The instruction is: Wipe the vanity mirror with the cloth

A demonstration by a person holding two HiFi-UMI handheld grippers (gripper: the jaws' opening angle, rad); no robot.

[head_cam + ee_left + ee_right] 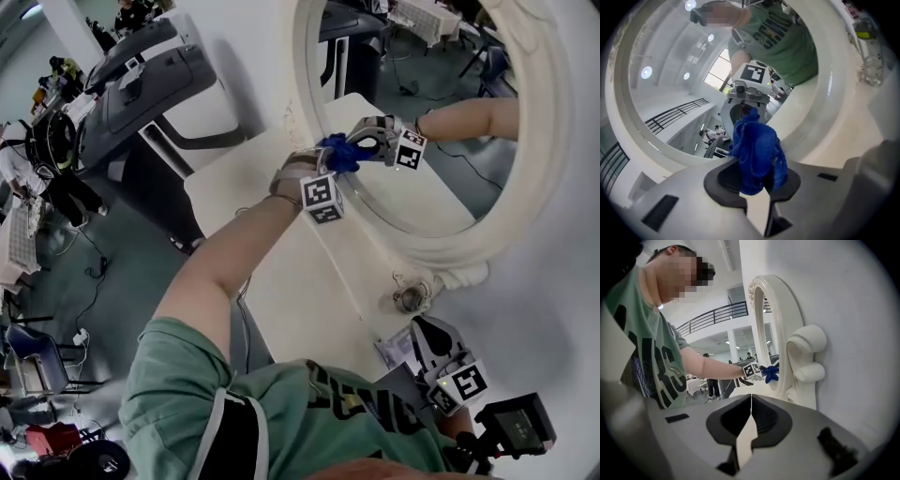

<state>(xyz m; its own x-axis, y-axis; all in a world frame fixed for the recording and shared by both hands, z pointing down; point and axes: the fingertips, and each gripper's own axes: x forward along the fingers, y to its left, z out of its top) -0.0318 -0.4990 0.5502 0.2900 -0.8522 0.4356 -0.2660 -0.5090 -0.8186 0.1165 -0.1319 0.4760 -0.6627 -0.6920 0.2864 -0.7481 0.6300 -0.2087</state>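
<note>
L gripper (330, 159) w/ cloth (757, 150) at mirror (441, 183)

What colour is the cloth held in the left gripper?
Deep blue. The cloth shows best in the left gripper view.

One vanity mirror (459, 251). One blue cloth (339, 153), against the mirror's glass. Two grippers: left gripper (332, 161) at the mirror's glass, right gripper (422, 328) below the mirror's frame. One white table (281, 272) under the mirror.
</note>
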